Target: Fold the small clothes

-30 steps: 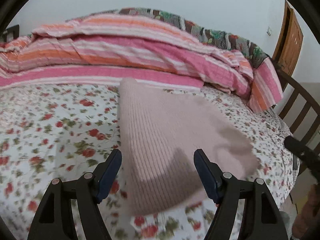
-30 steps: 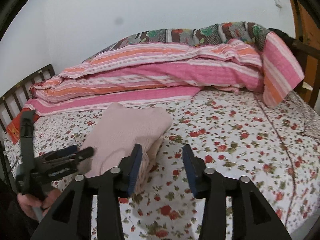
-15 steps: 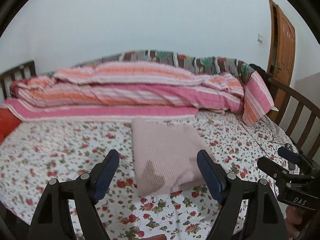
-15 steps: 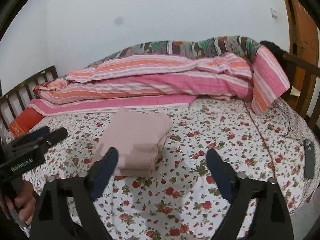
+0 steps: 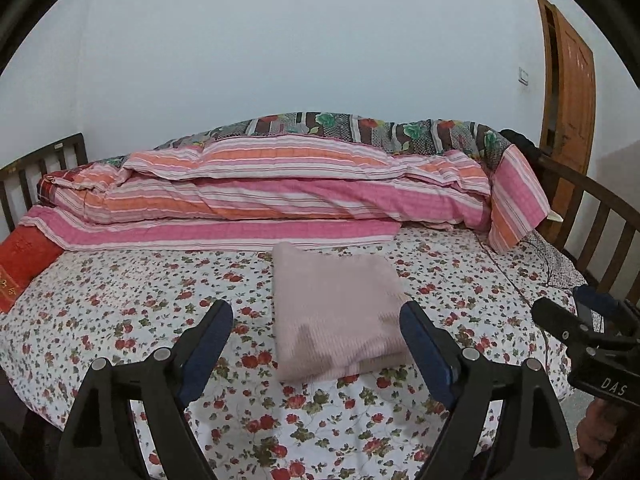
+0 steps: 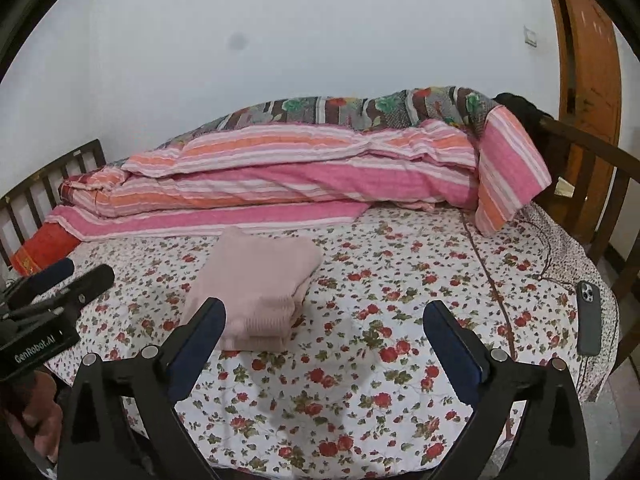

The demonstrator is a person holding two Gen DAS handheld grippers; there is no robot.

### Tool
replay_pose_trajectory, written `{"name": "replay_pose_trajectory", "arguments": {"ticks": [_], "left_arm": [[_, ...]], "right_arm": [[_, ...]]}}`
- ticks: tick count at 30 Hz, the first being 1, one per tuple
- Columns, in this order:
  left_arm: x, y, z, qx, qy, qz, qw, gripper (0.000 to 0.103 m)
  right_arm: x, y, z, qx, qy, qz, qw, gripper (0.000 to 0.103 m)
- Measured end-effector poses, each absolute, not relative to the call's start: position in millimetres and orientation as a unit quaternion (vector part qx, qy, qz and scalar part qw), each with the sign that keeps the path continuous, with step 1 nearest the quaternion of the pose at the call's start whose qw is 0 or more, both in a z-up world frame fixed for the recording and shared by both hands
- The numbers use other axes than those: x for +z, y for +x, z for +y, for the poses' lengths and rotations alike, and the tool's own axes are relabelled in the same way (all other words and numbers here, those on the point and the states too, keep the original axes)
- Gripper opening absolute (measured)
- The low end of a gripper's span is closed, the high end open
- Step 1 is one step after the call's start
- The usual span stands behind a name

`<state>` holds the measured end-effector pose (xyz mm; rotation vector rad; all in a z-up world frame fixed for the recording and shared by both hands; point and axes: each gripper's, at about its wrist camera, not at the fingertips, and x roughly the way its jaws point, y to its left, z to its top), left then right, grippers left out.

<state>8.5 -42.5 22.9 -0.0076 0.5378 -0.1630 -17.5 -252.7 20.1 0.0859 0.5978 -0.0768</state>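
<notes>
A folded pale pink knit garment (image 5: 332, 300) lies flat on the floral bedsheet (image 5: 120, 304), its stacked layers showing at the near edge (image 6: 256, 284). My left gripper (image 5: 316, 312) hovers above and in front of it. Its jaws are opening and nothing is between them. My right gripper (image 6: 324, 310) hangs to the right of the garment over bare sheet, jaws also opening and empty. The other view catches each gripper at its edge: right gripper (image 5: 576, 320), left gripper (image 6: 60, 284). Neither touches the cloth.
A pink and orange striped quilt (image 5: 280, 192) is heaped along the far side of the bed. A red pillow (image 5: 24, 264) lies at the left. A dark phone (image 6: 589, 322) rests near the right edge. Wooden rails (image 5: 600, 216) and a door (image 5: 572, 92) stand to the right.
Both grippers have pulled back and risen away from the pink garment, which now lies smaller in view. The right jaws have spread from narrow to wide; the left jaws have widened a little.
</notes>
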Motion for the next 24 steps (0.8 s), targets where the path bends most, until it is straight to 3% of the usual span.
{"name": "replay_pose_trajectory", "arguments": {"ticks": [24], "left_arm": [[34,1,-40,-0.06,-0.003,0.259,0.964,0.085]], "right_arm": [[26,-32,-242,-0.024,0.024,0.288,0.957,0.099]]}}
